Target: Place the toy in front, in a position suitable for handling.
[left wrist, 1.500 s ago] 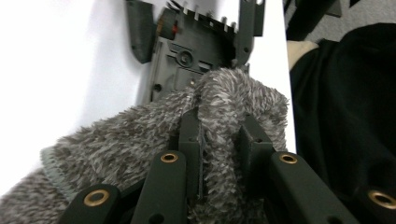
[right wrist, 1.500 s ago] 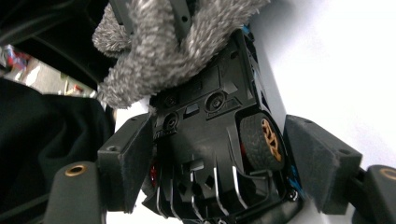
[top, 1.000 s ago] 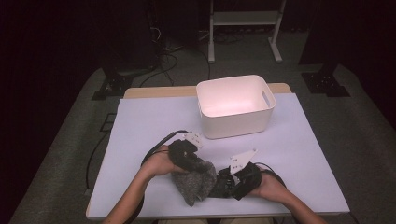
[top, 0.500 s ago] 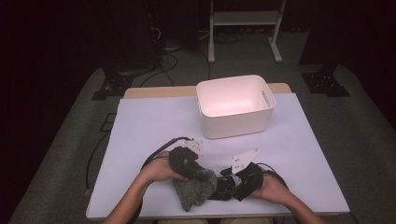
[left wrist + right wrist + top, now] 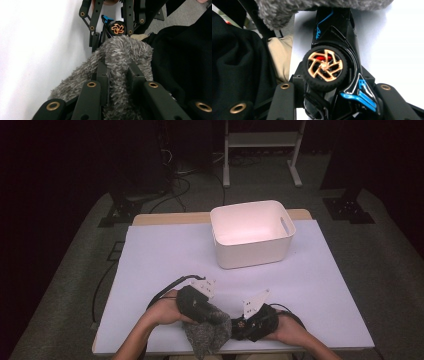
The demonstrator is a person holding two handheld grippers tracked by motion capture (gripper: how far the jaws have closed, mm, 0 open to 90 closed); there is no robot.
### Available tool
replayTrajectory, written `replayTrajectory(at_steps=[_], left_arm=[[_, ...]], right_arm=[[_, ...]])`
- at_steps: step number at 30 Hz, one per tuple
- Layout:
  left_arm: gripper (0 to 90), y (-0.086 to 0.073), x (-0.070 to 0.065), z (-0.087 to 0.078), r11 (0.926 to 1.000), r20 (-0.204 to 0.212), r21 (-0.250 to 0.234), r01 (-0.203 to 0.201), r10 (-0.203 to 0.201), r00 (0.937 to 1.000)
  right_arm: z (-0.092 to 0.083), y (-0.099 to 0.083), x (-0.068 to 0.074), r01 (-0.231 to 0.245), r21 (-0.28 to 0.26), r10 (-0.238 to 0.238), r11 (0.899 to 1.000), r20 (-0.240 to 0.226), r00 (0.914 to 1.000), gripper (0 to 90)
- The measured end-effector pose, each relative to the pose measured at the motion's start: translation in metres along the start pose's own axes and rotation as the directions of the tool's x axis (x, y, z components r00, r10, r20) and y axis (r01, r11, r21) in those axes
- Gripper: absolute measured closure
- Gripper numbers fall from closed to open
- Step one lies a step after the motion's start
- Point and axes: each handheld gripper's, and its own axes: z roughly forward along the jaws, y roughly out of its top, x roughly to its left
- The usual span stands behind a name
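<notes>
White table (image 5: 165, 255) under a white plastic bin (image 5: 252, 234) at the far middle. At the near edge, grey fuzzy cloth (image 5: 207, 335) clamped between the jaws of the left gripper (image 5: 200, 306). Just beside it, black toy car (image 5: 337, 62) with gold-spoked wheel pinched in the right gripper (image 5: 252, 322), jaws having just been closing on it.

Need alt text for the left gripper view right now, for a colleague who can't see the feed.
The left gripper is shut on a fuzzy grey cloth, its two black jaws pinching a fold of it at the near edge of the white table. Just beyond the cloth is the right gripper with a black toy car, one orange-spoked wheel facing the camera.
</notes>
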Motion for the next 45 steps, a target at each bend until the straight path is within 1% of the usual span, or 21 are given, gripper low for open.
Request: replayTrajectory(at_steps=[1,3,5,6,8,10,12,14,15,16,18,19,22,24,26,30,33,36,41,44,45], left_arm=[[76.7,0.001,0.000,-0.001,1.0000,-0.004,-0.003,-0.003,0.003,1.0000],[76.7,0.004,0.001,-0.002,0.9999,-0.027,0.005,-0.013,0.013,0.9995],[76.7,0.008,0.005,-0.005,0.9999,-0.059,0.005,-0.011,0.011,0.9982],[76.7,0.010,0.006,-0.006,0.9999,-0.068,0.007,-0.011,0.011,0.9976],[76.5,0.015,0.011,-0.009,0.9997,-0.102,0.017,-0.017,0.019,0.9946],[76.4,0.020,0.019,-0.009,0.9997,-0.130,0.025,-0.007,0.010,0.9914],[76.4,0.024,0.026,-0.005,0.9984,-0.154,0.056,-0.003,0.011,0.9880],[76.4,0.024,0.031,0.001,0.9979,-0.143,0.065,0.004,0.005,0.9897],[76.4,0.023,0.031,0.003,0.9982,-0.139,0.059,0.004,0.004,0.9903],[76.4,0.023,0.031,0.003,0.9985,-0.136,0.055,0.006,0.002,0.9908],[76.4,0.020,0.031,0.002,0.9992,-0.130,0.040,0.010,-0.005,0.9914],[76.4,0.019,0.031,0.002,0.9993,-0.127,0.037,0.010,-0.005,0.9918],[76.4,0.018,0.029,0.002,0.9995,-0.122,0.029,0.008,-0.004,0.9926],[76.4,0.019,0.029,0.002,0.9993,-0.128,0.038,0.005,0.000,0.9918],[76.4,0.020,0.028,0.002,0.9991,-0.130,0.042,0.005,0.001,0.9916],[76.4,0.023,0.025,0.002,0.9979,-0.142,0.065,-0.006,0.015,0.9897],[75.7,0.027,0.025,0.005,0.9977,-0.138,0.068,-0.004,0.013,0.9903],[75.8,0.033,0.025,0.010,0.9974,-0.133,0.068,-0.024,0.032,0.9906],[76.3,0.051,0.029,0.031,0.9969,-0.091,0.060,-0.051,0.056,0.9942],[76.3,0.066,0.031,0.042,0.9946,-0.088,0.063,-0.082,0.088,0.9922],[76.2,0.068,0.032,0.044,0.9946,-0.090,0.063,-0.082,0.088,0.9920]], right_arm=[[0.000,-0.001,-0.001,0.000,-0.010,0.000,1.000,0.005,1.0000,56.6],[-0.001,-0.002,-0.001,0.020,-0.013,-0.019,1.000,0.044,0.9989,56.7],[-0.003,0.000,-0.004,0.036,0.000,-0.036,0.999,0.097,0.9946,56.8],[-0.004,0.000,-0.009,0.029,-0.001,-0.029,1.000,0.126,0.9916,56.8],[-0.006,-0.002,-0.017,0.014,-0.010,-0.013,1.000,0.146,0.9892,56.8],[-0.008,-0.002,-0.027,0.017,-0.007,-0.015,1.000,0.169,0.9856,56.7],[-0.008,-0.001,-0.034,0.003,-0.016,0.000,1.000,0.168,0.9858,56.6],[-0.008,-0.003,-0.036,-0.021,-0.035,0.026,0.999,0.159,0.9870,55.8],[-0.009,-0.004,-0.036,-0.026,-0.043,0.032,0.999,0.158,0.9870,51.1],[-0.011,-0.006,-0.035,-0.038,-0.058,0.046,0.998,0.151,0.9875,42.9],[-0.016,-0.009,-0.035,-0.052,-0.061,0.060,0.997,0.139,0.9884,41.2],[-0.020,-0.012,-0.034,-0.051,-0.062,0.060,0.997,0.149,0.9870,41.2],[-0.029,-0.018,-0.031,-0.068,-0.090,0.081,0.994,0.147,0.9859,44.7],[-0.033,-0.021,-0.030,-0.071,-0.095,0.084,0.993,0.147,0.9855,51.9],[-0.034,-0.022,-0.028,-0.054,-0.093,0.069,0.994,0.163,0.9842,56.4],[-0.034,-0.022,-0.025,-0.035,-0.083,0.050,0.996,0.185,0.9815,57.1],[-0.034,-0.023,-0.024,-0.040,-0.091,0.056,0.995,0.185,0.9811,57.2],[-0.033,-0.023,-0.023,-0.045,-0.097,0.063,0.994,0.190,0.9798,57.2],[-0.032,-0.023,-0.023,-0.052,-0.101,0.070,0.993,0.187,0.9798,57.1],[-0.032,-0.023,-0.023,-0.055,-0.103,0.073,0.993,0.185,0.9800,57.1],[-0.032,-0.023,-0.022,-0.049,-0.103,0.069,0.993,0.190,0.9794,57.1]])
